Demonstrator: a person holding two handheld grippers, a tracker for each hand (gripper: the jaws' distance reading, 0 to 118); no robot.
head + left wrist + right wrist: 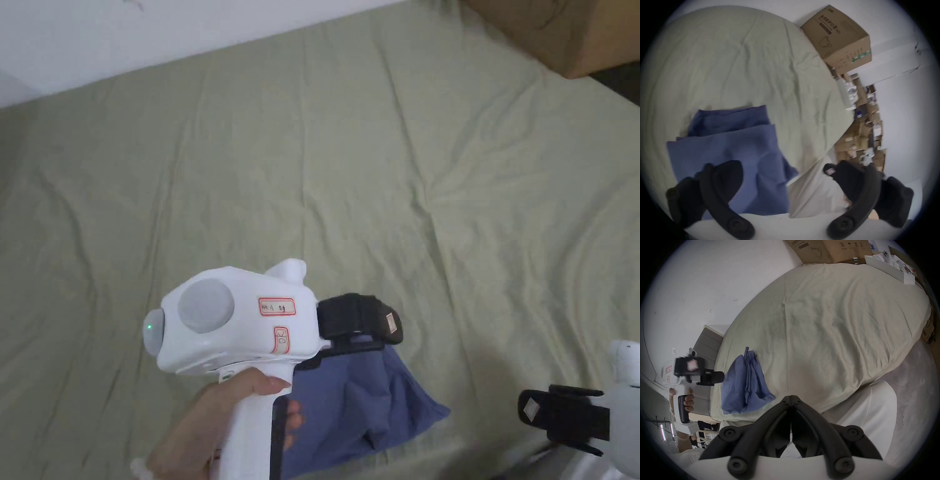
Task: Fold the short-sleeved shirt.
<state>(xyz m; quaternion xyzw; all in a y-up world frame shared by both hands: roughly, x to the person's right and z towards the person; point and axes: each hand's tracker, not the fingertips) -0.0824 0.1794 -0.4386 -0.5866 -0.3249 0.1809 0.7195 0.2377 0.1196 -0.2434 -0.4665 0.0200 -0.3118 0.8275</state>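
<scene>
Pale green bedsheet [375, 156] carries my blue shirt [730, 146], folded into a layered bundle at its near edge. My left gripper [779, 172] gapes wide above it; right gripper [791, 396] is closed, empty.
</scene>
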